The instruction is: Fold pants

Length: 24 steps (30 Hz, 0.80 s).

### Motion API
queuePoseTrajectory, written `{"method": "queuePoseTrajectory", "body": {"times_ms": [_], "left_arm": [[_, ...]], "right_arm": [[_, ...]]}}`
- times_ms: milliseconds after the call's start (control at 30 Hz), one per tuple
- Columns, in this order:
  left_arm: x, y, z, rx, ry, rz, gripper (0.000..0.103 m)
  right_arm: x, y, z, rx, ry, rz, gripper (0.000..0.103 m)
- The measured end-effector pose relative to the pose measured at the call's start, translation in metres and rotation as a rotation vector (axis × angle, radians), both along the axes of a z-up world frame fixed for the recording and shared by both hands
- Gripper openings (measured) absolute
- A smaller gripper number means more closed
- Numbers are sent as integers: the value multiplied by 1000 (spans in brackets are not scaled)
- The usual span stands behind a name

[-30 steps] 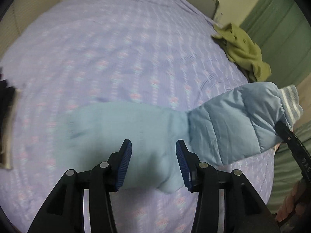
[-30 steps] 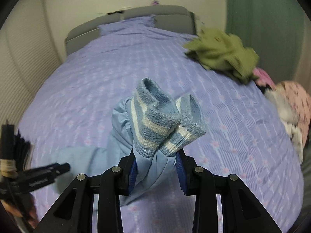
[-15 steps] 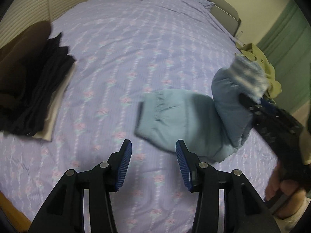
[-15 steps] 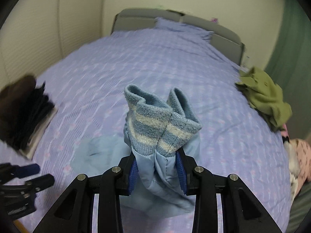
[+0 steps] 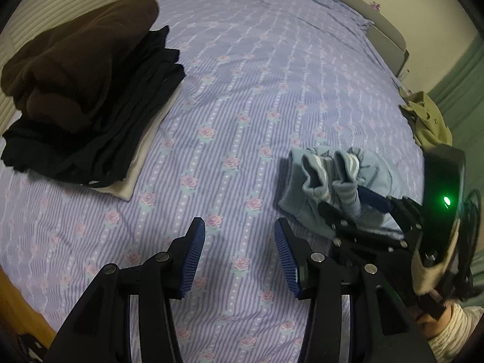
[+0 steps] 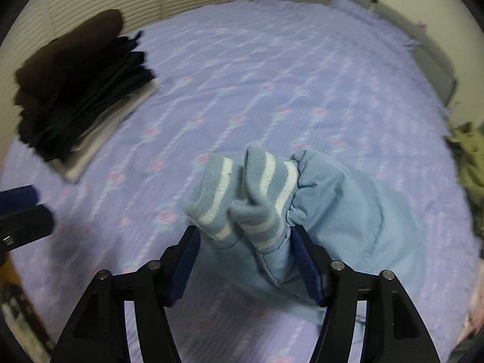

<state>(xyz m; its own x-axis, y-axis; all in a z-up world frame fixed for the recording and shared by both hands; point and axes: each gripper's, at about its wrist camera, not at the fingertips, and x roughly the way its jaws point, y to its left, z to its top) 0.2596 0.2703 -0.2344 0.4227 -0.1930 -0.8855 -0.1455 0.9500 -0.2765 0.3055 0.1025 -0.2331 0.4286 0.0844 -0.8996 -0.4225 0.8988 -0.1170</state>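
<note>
The light blue padded pants (image 6: 357, 211) lie folded over on the purple floral bedspread (image 5: 242, 90). Their striped knit cuffs (image 6: 242, 193) point up between my right gripper's (image 6: 245, 260) fingers, which now stand wide apart with the cloth lying loosely between them. In the left wrist view the pants (image 5: 320, 181) lie at the right with the right gripper (image 5: 363, 208) over them. My left gripper (image 5: 239, 254) is open and empty, above bare bedspread to the left of the pants.
A stack of folded dark clothes (image 5: 81, 90) with a brown garment on top sits at the bed's left; it also shows in the right wrist view (image 6: 81, 90). An olive garment (image 5: 426, 121) lies at the bed's right edge. The headboard (image 5: 363, 15) is at the far end.
My right gripper carried the cuffs over the lower pants, lowered them onto the bed and opened. My left gripper swung left, away from the pants; the dark stack came into view.
</note>
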Motion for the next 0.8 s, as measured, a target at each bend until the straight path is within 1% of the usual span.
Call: {"method": "queuePoseTrajectory", "body": {"times_ms": [100,167,233,333,400,433,500,533,600,667,733,800], "left_arm": [[-1,0,5,5,-8,8,49],[-1,-3,10,12,-22,5,54],[0,-7,17,14,-41,-1,57],[2,-18,30,12,-71,-18,61],[4,-30,37,7,-88,-41,65],[4,-37,40,5,-98,-56,67],[8,-54,44,8,-114,-85,69],[10,-63,44,6,-118,-98,69],[17,-78,43,-8,-118,-118,69],[23,-91,39,-29,-111,-121,70],[33,-105,33,-52,-89,-118,72],[41,-117,28,-53,-71,-113,72]], "right_arm": [[-5,-2,7,34,12,27,64],[-9,-9,19,97,27,44,64],[-15,-15,33,163,37,65,64],[-26,-31,63,227,1,69,64],[-33,-44,82,245,-47,49,64],[-34,-55,93,251,-83,22,66],[-35,-82,109,249,-149,-64,82],[-35,-103,115,239,-186,-132,83],[-33,-132,116,221,-215,-220,83],[-27,-167,107,207,-196,-324,83],[-20,-203,92,240,-156,-430,83],[-16,-237,73,270,-109,-543,83]]}}
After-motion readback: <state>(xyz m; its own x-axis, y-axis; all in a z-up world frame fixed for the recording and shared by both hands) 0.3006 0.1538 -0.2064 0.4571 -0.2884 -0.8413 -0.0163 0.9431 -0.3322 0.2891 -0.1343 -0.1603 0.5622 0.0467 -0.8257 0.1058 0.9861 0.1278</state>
